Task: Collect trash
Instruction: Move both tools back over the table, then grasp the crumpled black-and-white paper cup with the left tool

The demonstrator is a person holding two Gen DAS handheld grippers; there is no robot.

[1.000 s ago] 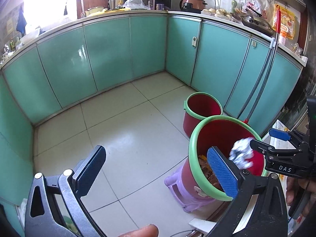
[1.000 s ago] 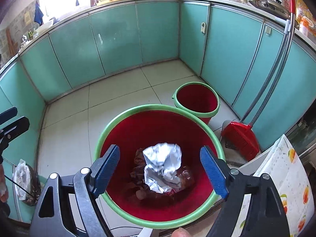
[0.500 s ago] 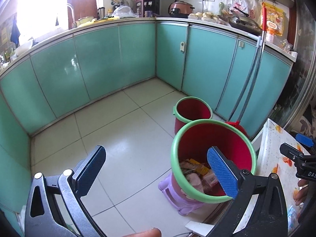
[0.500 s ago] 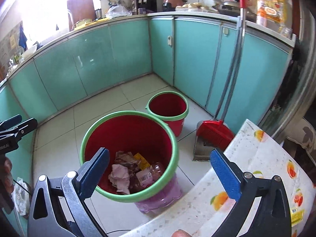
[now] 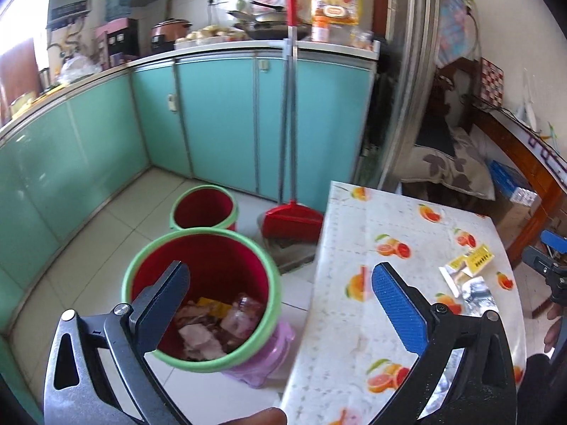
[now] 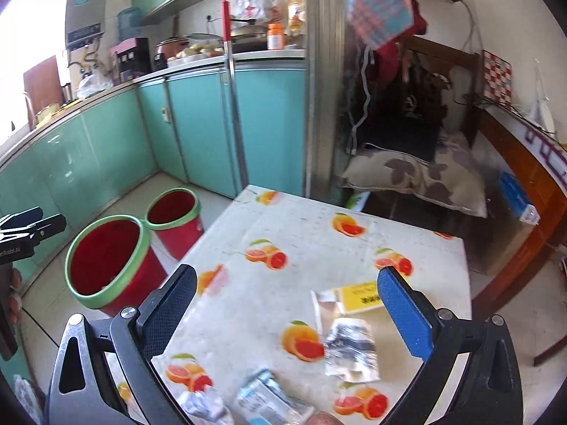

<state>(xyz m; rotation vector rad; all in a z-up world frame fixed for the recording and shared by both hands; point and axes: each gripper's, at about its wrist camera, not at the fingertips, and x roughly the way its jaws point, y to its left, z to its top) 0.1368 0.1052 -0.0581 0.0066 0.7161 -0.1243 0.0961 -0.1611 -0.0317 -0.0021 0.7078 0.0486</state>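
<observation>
Left wrist view: above table (image 5: 340,318) left edge, facing bucket (image 5: 202,297). Right wrist view: over tabletop. Shared: table, both buckets, cabinets (image 6: 198,131).

Daylight floods in from the upper left in both views, and the window (image 5: 14,35) there is totally blown out to white. The teal cabinets (image 5: 219,120) pick up soft washed-out sheen. The room at right sits dimmer. Heavy fisheye bend curves the countertop (image 6: 106,88) and black vignette eats the corners. There's motion blur smearing the cabinet fronts and the fruit-print tablecloth (image 6: 283,283), while the nearby gripper fingers (image 5: 398,306) stay fairly crisp. Shadows are soft.
</observation>
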